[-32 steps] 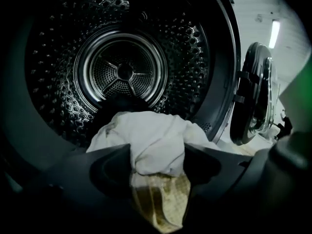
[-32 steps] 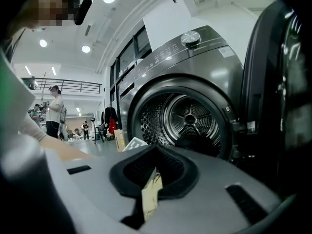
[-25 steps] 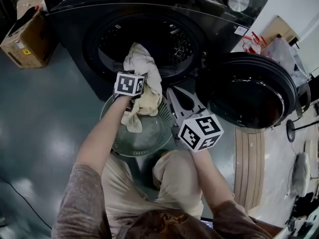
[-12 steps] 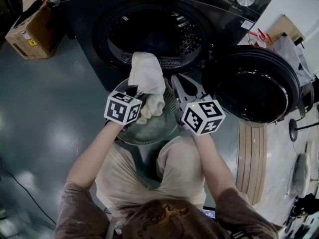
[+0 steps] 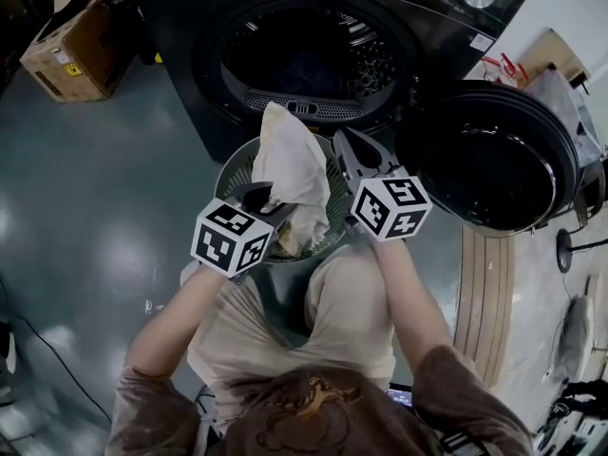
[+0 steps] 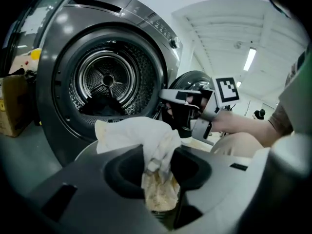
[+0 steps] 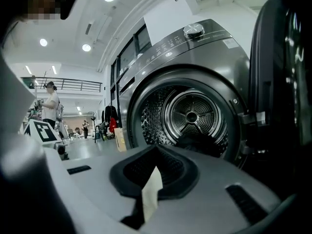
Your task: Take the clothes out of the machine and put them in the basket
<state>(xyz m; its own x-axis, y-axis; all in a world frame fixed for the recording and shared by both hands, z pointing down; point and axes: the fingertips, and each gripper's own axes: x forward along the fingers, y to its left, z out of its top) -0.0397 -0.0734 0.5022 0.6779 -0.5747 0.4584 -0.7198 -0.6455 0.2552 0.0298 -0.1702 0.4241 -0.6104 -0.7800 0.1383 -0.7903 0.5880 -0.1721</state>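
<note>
Cloth: drawn back from the drum — hangs straight above the basket.
Left gripper: my jaws just tightened — pinching it.

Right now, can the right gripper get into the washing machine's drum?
Probably yes. The door is swung wide open, the right gripper points at the drum, and nothing stands between them. The white cloth hangs beside it, in the left gripper.

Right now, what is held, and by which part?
The left hand-held gripper, whose jaws have just been closing, pinches the cream cloth by a bunched fold partway along; the right hand-held gripper grips nothing.
</note>
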